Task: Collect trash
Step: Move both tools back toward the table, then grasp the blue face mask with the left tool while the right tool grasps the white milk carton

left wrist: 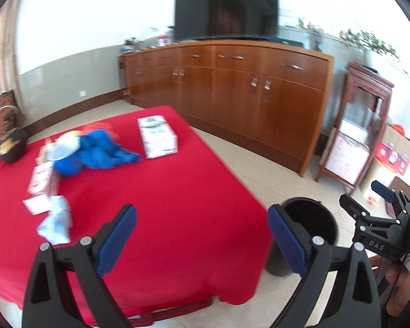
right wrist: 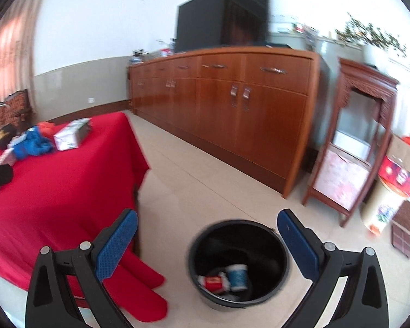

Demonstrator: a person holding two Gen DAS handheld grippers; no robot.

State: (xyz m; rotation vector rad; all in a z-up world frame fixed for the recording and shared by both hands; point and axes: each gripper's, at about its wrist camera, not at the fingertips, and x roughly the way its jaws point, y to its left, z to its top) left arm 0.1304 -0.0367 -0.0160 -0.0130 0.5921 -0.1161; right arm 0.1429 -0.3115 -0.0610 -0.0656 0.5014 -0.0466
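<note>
The left gripper (left wrist: 202, 239) hung over the near part of the table (left wrist: 177, 191), jaws spread wide, nothing between its blue pads. The right gripper (right wrist: 207, 246) was just as wide and just as empty, poised above the black bin (right wrist: 276, 246) on the floor beside the table's corner. Down in that bin lay a red wrapper (right wrist: 213, 283) and a small blue-and-white cup (right wrist: 237, 276).

What remained sat up and to the left of the left gripper: a crumpled pale-blue wrapper (left wrist: 56, 224), soft and creased, nearest of all, with flat pink packets (left wrist: 42, 177) just beyond. Further back lay a rumpled blue cloth (left wrist: 104, 150) against a blue bowl (left wrist: 65, 161), and a stiff white carton (left wrist: 157, 136), its long side running away from the camera.

The left gripper looked clearly nearer to all of it; the right was well apart, over the bin. The next reach probably called for a swing leftward and forward. Motion blur softened the finer detail.
</note>
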